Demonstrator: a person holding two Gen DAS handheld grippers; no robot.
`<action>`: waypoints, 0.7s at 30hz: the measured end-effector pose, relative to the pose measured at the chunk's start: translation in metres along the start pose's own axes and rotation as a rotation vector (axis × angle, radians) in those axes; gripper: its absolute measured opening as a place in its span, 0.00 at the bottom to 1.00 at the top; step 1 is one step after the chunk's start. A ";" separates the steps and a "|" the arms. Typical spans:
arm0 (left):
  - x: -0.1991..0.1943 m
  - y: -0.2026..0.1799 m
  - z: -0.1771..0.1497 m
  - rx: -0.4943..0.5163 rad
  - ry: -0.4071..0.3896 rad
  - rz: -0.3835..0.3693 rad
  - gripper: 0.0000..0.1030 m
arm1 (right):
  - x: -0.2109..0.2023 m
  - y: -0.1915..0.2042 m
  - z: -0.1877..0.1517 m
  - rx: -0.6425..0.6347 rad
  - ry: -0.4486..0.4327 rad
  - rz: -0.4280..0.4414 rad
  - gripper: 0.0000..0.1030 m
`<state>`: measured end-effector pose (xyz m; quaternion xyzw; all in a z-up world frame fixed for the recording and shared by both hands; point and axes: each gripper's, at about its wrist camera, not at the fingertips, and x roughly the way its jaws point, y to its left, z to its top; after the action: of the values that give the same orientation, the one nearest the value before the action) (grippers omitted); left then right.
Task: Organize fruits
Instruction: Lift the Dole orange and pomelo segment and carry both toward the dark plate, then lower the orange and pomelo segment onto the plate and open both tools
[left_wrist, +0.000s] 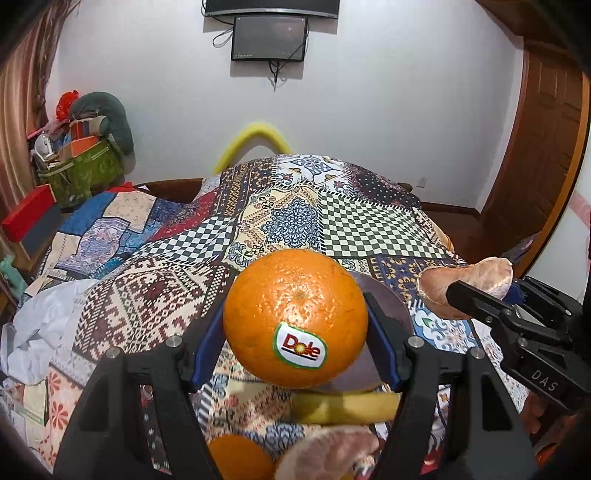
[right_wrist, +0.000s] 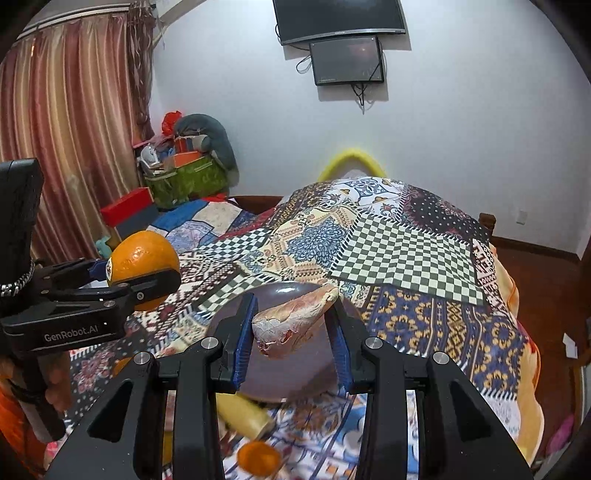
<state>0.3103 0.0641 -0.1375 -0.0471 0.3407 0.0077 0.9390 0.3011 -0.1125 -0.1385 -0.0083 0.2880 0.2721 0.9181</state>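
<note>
My left gripper (left_wrist: 295, 321) is shut on a large orange (left_wrist: 295, 317) with a Dole sticker, held above the patchwork bedspread. It also shows at the left of the right wrist view (right_wrist: 142, 264). My right gripper (right_wrist: 293, 325) is shut on a peeled pink pomelo segment (right_wrist: 295, 317), held over a dark purple plate (right_wrist: 291, 373). The segment also shows at the right of the left wrist view (left_wrist: 469, 284), and the plate (left_wrist: 388, 306) lies behind the orange. Below lie a banana (left_wrist: 343, 406), a second orange (left_wrist: 240, 458) and another pomelo segment (left_wrist: 332, 454).
The patchwork bedspread (left_wrist: 295, 218) covers the bed. A red box (left_wrist: 29, 214) and a green basket of clutter (left_wrist: 85, 170) stand at the left. White cloth (left_wrist: 40, 325) lies at the bed's left edge. A wooden door (left_wrist: 539, 155) is at the right.
</note>
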 end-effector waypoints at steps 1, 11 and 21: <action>0.005 0.001 0.003 0.000 0.005 0.000 0.67 | 0.006 -0.002 0.001 -0.001 0.005 -0.001 0.33; 0.067 0.014 0.017 0.015 0.124 -0.028 0.67 | 0.059 -0.012 0.010 -0.057 0.053 -0.038 0.33; 0.124 0.016 0.015 0.045 0.280 -0.022 0.67 | 0.094 -0.016 0.010 -0.071 0.104 0.013 0.33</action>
<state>0.4143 0.0794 -0.2067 -0.0304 0.4680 -0.0167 0.8831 0.3790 -0.0782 -0.1821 -0.0532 0.3255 0.2876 0.8992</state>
